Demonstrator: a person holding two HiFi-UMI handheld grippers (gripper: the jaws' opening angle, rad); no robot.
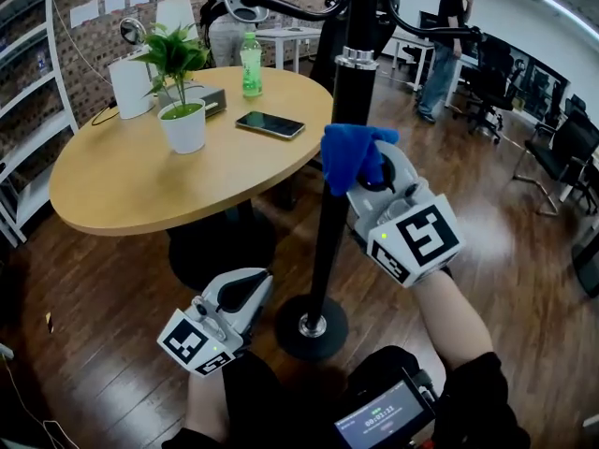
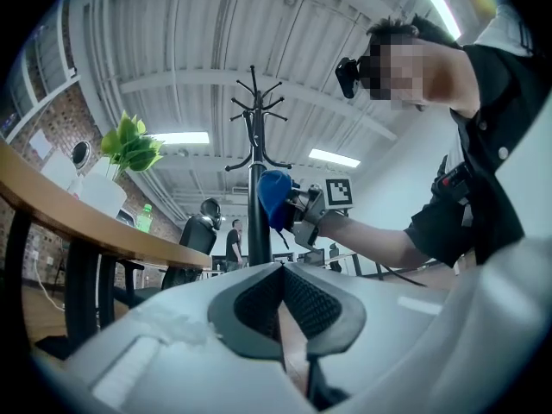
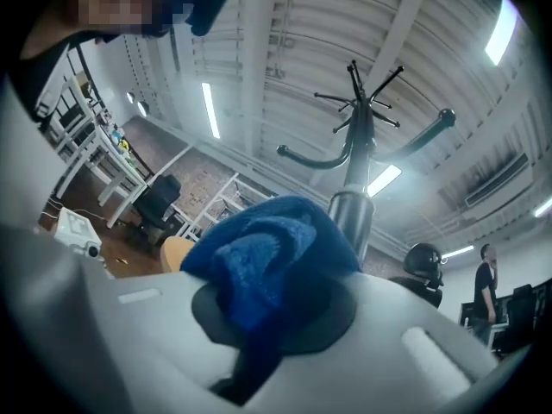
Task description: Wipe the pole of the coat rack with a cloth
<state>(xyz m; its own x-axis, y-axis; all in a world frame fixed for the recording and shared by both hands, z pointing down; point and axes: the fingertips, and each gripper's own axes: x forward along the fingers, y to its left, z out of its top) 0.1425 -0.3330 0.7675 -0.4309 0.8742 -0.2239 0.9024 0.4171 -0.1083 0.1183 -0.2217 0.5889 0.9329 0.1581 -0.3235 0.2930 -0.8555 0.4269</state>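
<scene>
A black coat rack pole (image 1: 339, 157) rises from a round base (image 1: 312, 326) beside the table. My right gripper (image 1: 367, 168) is shut on a blue cloth (image 1: 351, 153), and the cloth lies against the pole's right side, just below a silver collar (image 1: 356, 59). In the right gripper view the cloth (image 3: 267, 261) bulges from the jaws with the pole (image 3: 354, 210) right behind it. My left gripper (image 1: 251, 288) hangs low, left of the pole near the base, shut and empty. The left gripper view shows the pole (image 2: 257, 218) and the cloth (image 2: 274, 198) ahead.
A round wooden table (image 1: 131, 171) stands to the left with a potted plant (image 1: 180, 92), a phone (image 1: 270, 124) and a green bottle (image 1: 251, 65). Office chairs (image 1: 562, 157) and a standing person (image 1: 449, 40) are at the back right. White shelving (image 1: 28, 110) lines the left wall.
</scene>
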